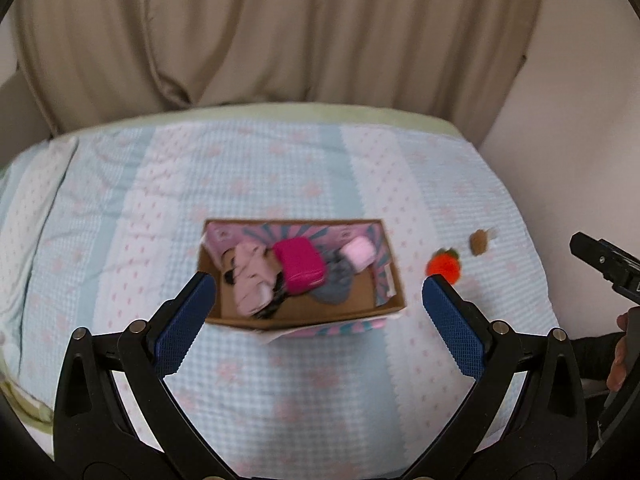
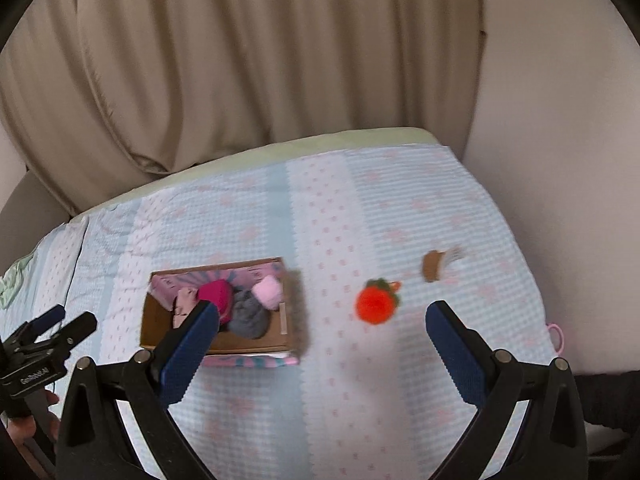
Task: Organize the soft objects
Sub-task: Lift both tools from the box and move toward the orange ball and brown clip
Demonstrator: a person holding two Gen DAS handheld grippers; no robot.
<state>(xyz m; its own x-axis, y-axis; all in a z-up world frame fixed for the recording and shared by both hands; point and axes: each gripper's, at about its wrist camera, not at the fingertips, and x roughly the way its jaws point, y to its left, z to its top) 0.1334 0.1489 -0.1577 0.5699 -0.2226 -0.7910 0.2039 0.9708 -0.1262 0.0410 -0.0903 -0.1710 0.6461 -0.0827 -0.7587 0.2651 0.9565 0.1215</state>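
Above the bedspread (image 1: 280,168), both grippers hover, fingers (image 2: 452,336) spread.

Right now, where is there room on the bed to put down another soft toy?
Bare blanket lies in front of the cardboard box, and between it and the orange pom-pom. The box's near-left corner is bare; its far half is crowded.

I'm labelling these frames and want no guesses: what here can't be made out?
- Small brown object: blurred in both views, identity unclear.
- Box contents: motion blur; left gripper finger covers its corner.
- Pink loop, right wrist view: the bed edge hides the rest.
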